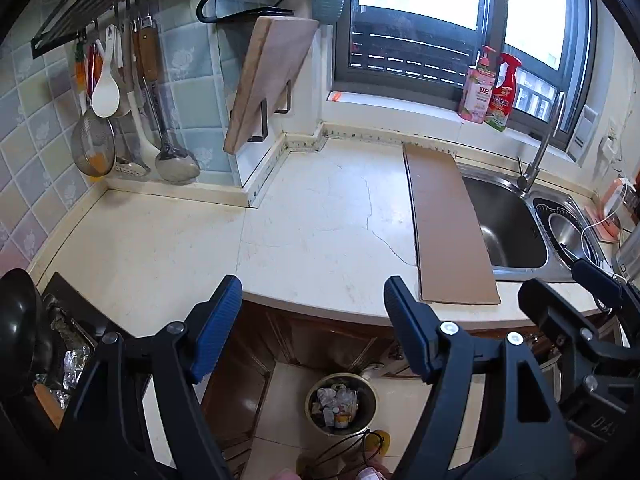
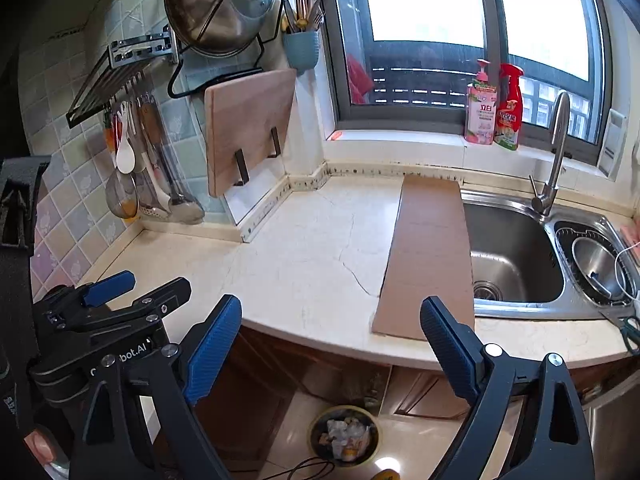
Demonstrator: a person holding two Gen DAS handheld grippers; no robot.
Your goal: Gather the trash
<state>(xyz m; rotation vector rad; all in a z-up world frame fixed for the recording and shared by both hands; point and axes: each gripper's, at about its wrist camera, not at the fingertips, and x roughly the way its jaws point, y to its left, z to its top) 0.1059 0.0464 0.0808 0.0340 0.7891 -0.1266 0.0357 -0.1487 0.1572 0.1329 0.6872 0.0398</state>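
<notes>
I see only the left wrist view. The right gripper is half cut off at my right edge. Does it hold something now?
Observer: No. In the right wrist view the right gripper stands open, with nothing between its jaws.
Operator: Does anything lie on the counter to the right of the sink?
Observer: Yes, scissors with green handles lie there, near the front edge.
Operator: The cardboard hides part of the basin from me. Is there trash inside?
Observer: None that I can see; the drain is bare.
</notes>
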